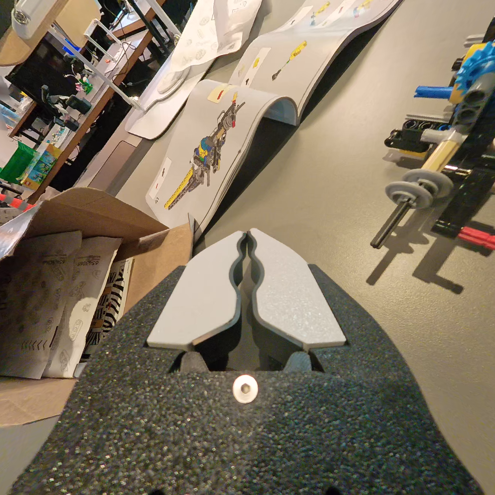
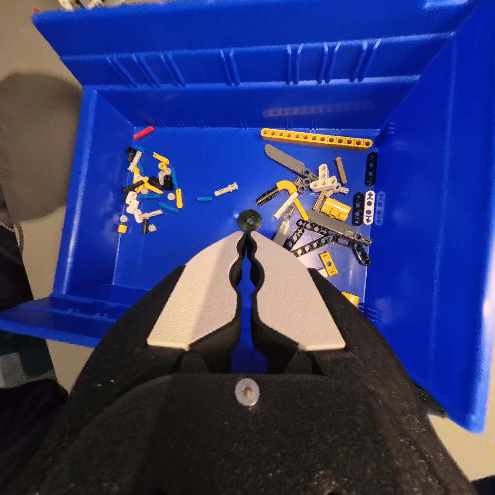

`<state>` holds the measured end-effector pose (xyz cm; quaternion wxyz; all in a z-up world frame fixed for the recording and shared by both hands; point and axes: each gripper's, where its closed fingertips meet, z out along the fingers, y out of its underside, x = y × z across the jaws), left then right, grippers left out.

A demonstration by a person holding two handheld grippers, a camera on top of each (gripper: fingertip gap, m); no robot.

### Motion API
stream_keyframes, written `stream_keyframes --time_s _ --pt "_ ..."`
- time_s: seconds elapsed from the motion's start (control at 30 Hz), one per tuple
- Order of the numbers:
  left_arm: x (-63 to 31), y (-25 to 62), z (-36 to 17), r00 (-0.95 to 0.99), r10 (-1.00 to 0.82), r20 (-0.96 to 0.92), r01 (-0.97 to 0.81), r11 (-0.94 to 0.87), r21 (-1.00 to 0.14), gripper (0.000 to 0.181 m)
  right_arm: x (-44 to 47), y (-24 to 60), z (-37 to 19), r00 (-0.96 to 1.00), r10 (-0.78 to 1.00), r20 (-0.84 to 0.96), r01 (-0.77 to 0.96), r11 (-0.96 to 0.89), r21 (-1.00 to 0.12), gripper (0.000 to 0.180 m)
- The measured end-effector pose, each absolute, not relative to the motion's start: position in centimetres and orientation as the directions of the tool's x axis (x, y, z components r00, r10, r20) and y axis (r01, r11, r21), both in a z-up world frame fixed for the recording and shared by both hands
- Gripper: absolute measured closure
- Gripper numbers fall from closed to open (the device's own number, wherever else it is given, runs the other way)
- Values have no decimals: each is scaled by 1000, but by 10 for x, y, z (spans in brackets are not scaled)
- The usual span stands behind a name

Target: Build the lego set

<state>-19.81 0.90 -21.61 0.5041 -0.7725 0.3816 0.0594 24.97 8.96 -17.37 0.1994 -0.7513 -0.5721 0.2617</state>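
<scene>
In the left wrist view my left gripper (image 1: 247,234) is shut and empty, low over the grey table. The part-built lego model (image 1: 455,150), black and yellow with a blue gear, grey discs on a black axle and a red pin at its foot, stands to the right, well apart. In the right wrist view my right gripper (image 2: 246,235) is shut, hanging inside a blue bin (image 2: 428,214). Its tips sit at the near edge of a black round disc (image 2: 250,220) on the bin floor. I cannot tell whether they touch it.
The open instruction booklet (image 1: 214,150) lies ahead of the left gripper and a cardboard box (image 1: 80,267) with paper bags stands at the left. The bin holds small pins (image 2: 150,187) at the left and a long yellow beam (image 2: 316,139), black beams and grey blades at the right. The gap from one gripper's tips to the other's is roughly 45 centimetres.
</scene>
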Motion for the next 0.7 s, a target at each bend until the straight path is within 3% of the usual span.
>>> stream_keyframes --time_s 0.3,0.7 --pt "-199 10 -216 706 -527 -473 -646 -207 -735 181 264 106 -118 301 950 -85 595 -256 -762 179" --pt "-200 11 -217 709 -522 -474 -646 -213 -733 181 267 116 -125 346 936 -60 608 -273 -746 179"
